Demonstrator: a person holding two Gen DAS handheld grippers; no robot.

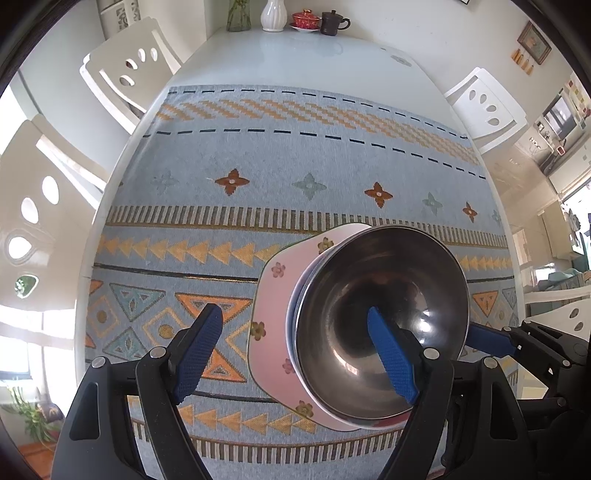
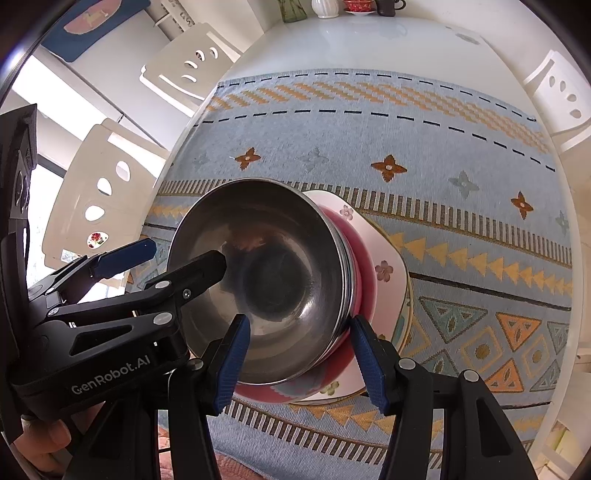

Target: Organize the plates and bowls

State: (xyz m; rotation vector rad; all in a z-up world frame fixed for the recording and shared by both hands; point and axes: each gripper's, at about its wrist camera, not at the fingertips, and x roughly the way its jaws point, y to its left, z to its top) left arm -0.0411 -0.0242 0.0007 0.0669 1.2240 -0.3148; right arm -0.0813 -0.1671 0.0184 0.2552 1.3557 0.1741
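Observation:
A steel bowl [image 1: 380, 317] sits on top of a stack: a red bowl [image 2: 364, 284] under it, then a pink square plate [image 1: 273, 325] with flower prints. The stack rests on the patterned cloth. My left gripper [image 1: 295, 350] is open; its right finger reaches inside the steel bowl, its left finger is over the cloth. My right gripper [image 2: 299, 358] is open and straddles the near rim of the steel bowl [image 2: 266, 277], one finger inside, one outside by the red bowl. The left gripper shows in the right wrist view [image 2: 173, 254].
A blue patterned cloth [image 1: 258, 155] covers a white table [image 1: 295, 51]. At the far end stand a glass vase [image 1: 238, 14], a white vase [image 1: 273, 14], a red lidded cup [image 1: 306, 19] and a dark mug [image 1: 332, 23]. White chairs [image 1: 125, 77] surround the table.

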